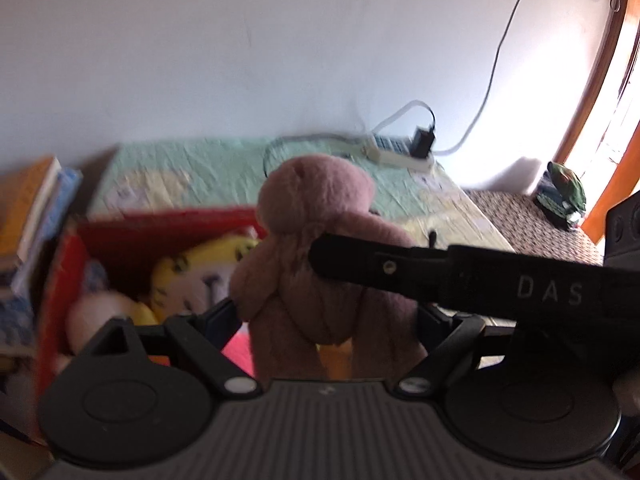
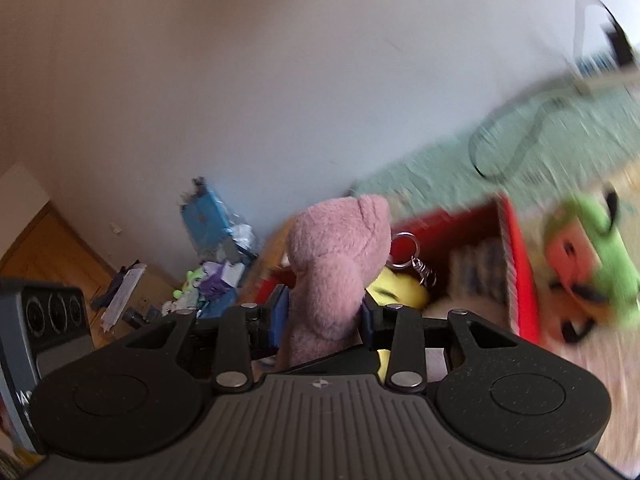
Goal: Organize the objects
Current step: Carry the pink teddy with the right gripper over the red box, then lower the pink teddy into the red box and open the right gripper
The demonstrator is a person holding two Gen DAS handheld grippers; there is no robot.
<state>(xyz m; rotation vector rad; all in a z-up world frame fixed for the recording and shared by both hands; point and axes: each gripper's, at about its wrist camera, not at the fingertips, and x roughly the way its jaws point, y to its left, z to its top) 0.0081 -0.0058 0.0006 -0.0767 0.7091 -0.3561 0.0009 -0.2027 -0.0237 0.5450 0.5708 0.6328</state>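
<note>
- Book stack (image 1: 28,216), one, at the table's left edge.
- Red box (image 1: 60,264), one; yellow plush (image 1: 192,276) inside.
- Pink plush bear (image 1: 320,264), one, above the box, pinched by both left gripper (image 1: 328,312) and right gripper (image 2: 320,312).
- Green-cloth table (image 1: 192,168); power strip (image 1: 400,156), one, at its far right corner.
- Green-orange plush (image 2: 588,264), one, on the table right of the box.

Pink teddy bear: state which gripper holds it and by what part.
Both hold the pink teddy bear: the left gripper clamps its lower body, and the right gripper clamps its torso, above the red box.
</note>
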